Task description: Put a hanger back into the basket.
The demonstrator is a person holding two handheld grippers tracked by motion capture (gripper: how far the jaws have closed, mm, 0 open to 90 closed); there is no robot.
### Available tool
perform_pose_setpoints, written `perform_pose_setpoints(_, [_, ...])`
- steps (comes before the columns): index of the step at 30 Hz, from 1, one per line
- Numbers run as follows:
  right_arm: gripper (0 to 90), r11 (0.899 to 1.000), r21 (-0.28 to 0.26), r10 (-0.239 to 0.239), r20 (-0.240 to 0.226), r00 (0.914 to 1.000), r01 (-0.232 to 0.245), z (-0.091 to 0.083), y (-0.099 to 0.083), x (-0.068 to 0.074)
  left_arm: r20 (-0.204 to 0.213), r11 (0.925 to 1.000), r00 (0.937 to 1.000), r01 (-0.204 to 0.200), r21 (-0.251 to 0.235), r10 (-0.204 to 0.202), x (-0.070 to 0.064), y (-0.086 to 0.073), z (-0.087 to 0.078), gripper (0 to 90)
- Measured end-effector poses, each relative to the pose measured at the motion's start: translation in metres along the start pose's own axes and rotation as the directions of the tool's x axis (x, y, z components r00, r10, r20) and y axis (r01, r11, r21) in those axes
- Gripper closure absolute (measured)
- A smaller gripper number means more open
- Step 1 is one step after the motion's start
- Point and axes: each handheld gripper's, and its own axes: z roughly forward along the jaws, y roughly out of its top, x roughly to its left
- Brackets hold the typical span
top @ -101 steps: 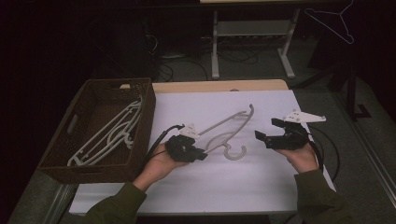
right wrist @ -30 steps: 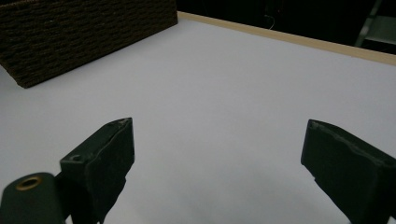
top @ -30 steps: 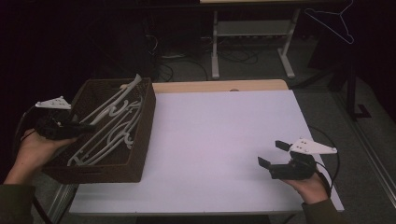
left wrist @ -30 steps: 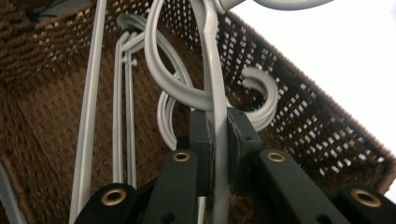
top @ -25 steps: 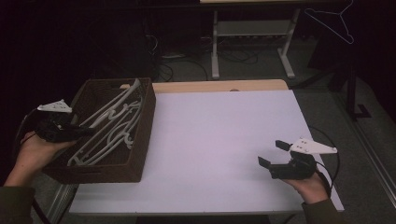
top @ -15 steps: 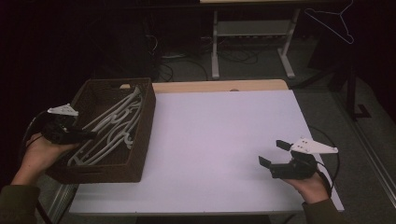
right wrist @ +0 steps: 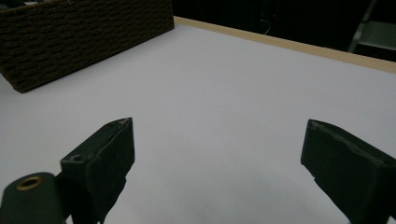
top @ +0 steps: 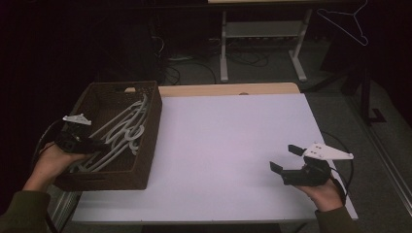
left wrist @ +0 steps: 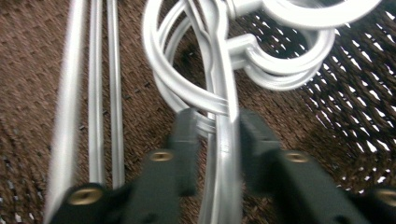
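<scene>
Left tool (top: pixel 92 144) inside the brown wicker basket (top: pixel 150 126) at the bench's (top: pixel 228 145) left edge, jaws close on either side of a white plastic hanger's (left wrist: pixel 224 140) bar, grip not quite certain through the blur. More white hangers (top: pixel 127 127) heaped beneath, hooks overlapping. Right tool (top: pixel 286 160) near the bench's front right corner, jaws wide apart, holding nothing, just above bare white surface.

The wicker basket (top: pixel 148 141) sits at the table's (top: pixel 228 145) left edge, with the hangers (top: pixel 121 133) lying inside it. The left gripper (top: pixel 94 144) reaches into the basket from its left side, one hanger's bar between its jaws. The right gripper (top: pixel 284 159) hovers over the table's near right corner, well apart from the basket.
</scene>
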Motion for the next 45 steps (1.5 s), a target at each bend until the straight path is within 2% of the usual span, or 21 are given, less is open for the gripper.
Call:
perform_pose_setpoints(2, [9.2,1.0,-0.001,0.001,-0.001,1.0,-0.001,0.0,0.0,0.0,-0.004,0.9998,1.0,0.004,-0.022,-0.004,0.002,0.001,-0.002,53.1])
perform_pose_setpoints(7, [9.2,1.0,-0.003,0.001,0.001,1.0,-0.001,-0.001,0.0,0.0,0.006,0.9964,0.9999,0.016,-0.084,-0.016,-0.002,0.005,-0.005,45.8])
perform_pose_setpoints(8, [9.2,1.0,-0.003,0.001,0.001,1.0,-0.001,-0.001,0.0,0.0,0.006,0.9962,0.9999,0.016,-0.086,-0.015,-0.004,0.005,-0.005,48.1])
perform_pose_setpoints(9, [9.2,1.0,-0.002,0.001,0.002,1.0,-0.001,-0.001,0.0,0.0,0.01,0.9962,0.9999,0.01,-0.086,-0.009,-0.005,0.006,-0.004,55.0])
perform_pose_setpoints(11, [9.2,1.0,-0.002,0.002,0.002,1.0,-0.002,-0.001,0.0,0.0,0.016,0.9984,0.9999,0.007,-0.056,-0.006,-0.005,0.007,0.001,75.4])
perform_pose_setpoints(12, [9.2,1.0,0.001,0.005,0.002,1.0,-0.005,-0.001,0.0,0.0,0.032,0.9978,0.9994,0.018,-0.063,-0.016,-0.006,0.008,0.003,82.7])
perform_pose_setpoints(15, [9.2,1.0,0.0,0.005,0.003,1.0,-0.005,-0.002,-0.001,0.0,0.019,0.9999,0.9998,0.009,-0.014,-0.009,-0.008,0.01,0.011,85.3])
perform_pose_setpoints(18, [9.2,1.0,-0.005,0.003,0.006,1.0,-0.003,-0.003,0.0,0.0,0.009,0.9994,0.9999,0.013,-0.033,-0.012,-0.008,0.011,0.012,84.4])
perform_pose_setpoints(20, [9.2,1.0,-0.005,0.003,0.005,1.0,-0.003,-0.003,0.001,0.0,-0.011,0.9981,0.9999,0.009,-0.062,-0.01,-0.008,0.012,0.01,67.7])
perform_pose_setpoints(22, [9.3,1.0,-0.006,0.002,0.004,1.0,-0.002,-0.003,0.001,0.0,-0.003,0.9941,0.9998,0.018,-0.107,-0.019,-0.01,0.014,0.005,58.4])
perform_pose_setpoints(25, [9.3,1.0,-0.013,0.002,0.002,1.0,-0.002,-0.003,0.002,0.001,0.03,0.9792,0.9992,0.031,-0.201,-0.026,-0.016,0.019,-0.005,49.1])
perform_pose_setpoints(28, [9.3,1.0,-0.022,-0.001,-0.002,1.0,0.001,-0.003,0.006,0.003,0.063,0.9577,0.998,0.022,-0.287,-0.004,-0.029,0.027,-0.012,41.6])
perform_pose_setpoints(29, [9.3,1.0,-0.025,-0.004,-0.002,1.0,0.004,-0.003,0.007,0.003,0.076,0.9464,0.9971,0.028,-0.322,-0.004,-0.035,0.029,-0.013,40.3])
perform_pose_setpoints(30, [9.3,1.0,-0.025,-0.002,-0.006,1.0,0.002,-0.004,0.008,0.004,0.087,0.9404,0.9961,0.019,-0.34,0.011,-0.039,0.032,-0.014,40.1])
perform_pose_setpoints(32, [9.3,0.999,-0.038,-0.012,-0.007,0.9999,0.011,-0.003,0.011,0.004,0.122,0.9212,0.9921,0.022,-0.389,0.028,-0.05,0.038,-0.015,36.4])
perform_pose_setpoints(34, [9.3,0.999,-0.044,-0.008,-0.011,0.9999,0.007,-0.002,0.015,0.005,0.139,0.905,0.9889,0.011,-0.425,0.054,-0.061,0.043,-0.015,34.3])
perform_pose_setpoints(35, [9.3,0.999,-0.051,-0.012,-0.012,0.9998,0.012,-0.002,0.018,0.005,0.145,0.9004,0.9874,0.005,-0.435,0.064,-0.067,0.046,-0.014,32.3])
perform_pose_setpoints(36, [9.3,0.998,-0.055,-0.015,-0.014,0.9998,0.014,-0.001,0.02,0.005,0.151,0.8897,0.9855,0.0,-0.457,0.077,-0.075,0.048,-0.013,30.8])
perform_pose_setpoints(37, [9.3,0.998,-0.06,-0.013,-0.018,0.9997,0.012,0.0,0.023,0.006,0.155,0.8842,0.984,-0.005,-0.467,0.088,-0.079,0.05,-0.012,29.3])
perform_pose_setpoints(40, [9.2,0.997,-0.072,-0.011,-0.03,0.9995,0.009,0.002,0.029,0.005,0.182,0.8567,0.9759,-0.009,-0.516,0.12,-0.098,0.056,-0.007,25.5])
perform_pose_setpoints(45, [8.5,0.994,-0.112,-0.017,-0.046,0.9988,0.012,0.005,0.042,0.004,0.203,0.841,0.9638,-0.037,-0.54,0.173,-0.123,0.063,0.009,18.3])
